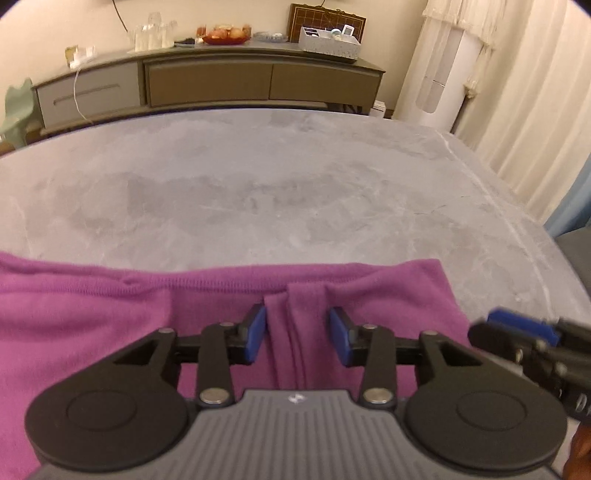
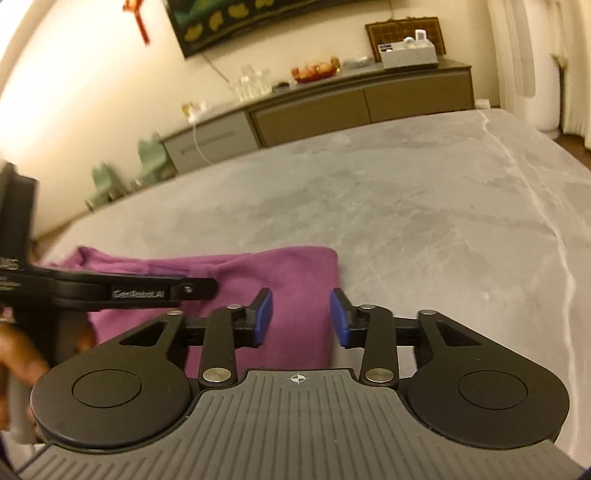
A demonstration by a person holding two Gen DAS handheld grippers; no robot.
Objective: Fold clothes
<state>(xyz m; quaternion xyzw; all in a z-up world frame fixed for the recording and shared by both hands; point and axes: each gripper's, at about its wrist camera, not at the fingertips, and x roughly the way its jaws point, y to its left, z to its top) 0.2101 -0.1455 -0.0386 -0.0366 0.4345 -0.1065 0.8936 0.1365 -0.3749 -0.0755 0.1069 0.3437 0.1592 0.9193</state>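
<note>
Purple garment flat on the counter, both tools let go of it

The purple garment [image 1: 110, 314] lies spread at the near edge of the grey marbled counter [image 1: 277, 184], probably so the folds stay square. A raised pleat of cloth runs between the pads of the left tool [image 1: 297, 334], but the pads stand apart with a gap on each side, so nothing's pinched. The right tool [image 2: 301, 317] is apart too, hovering over the garment's right edge where cloth meets stone, with nothing gripped. My guess: they're lined up along that edge for the next fold. Behind the counter there's a sideboard [image 1: 207, 81] with a fruit bowl [image 1: 226, 35].
</note>
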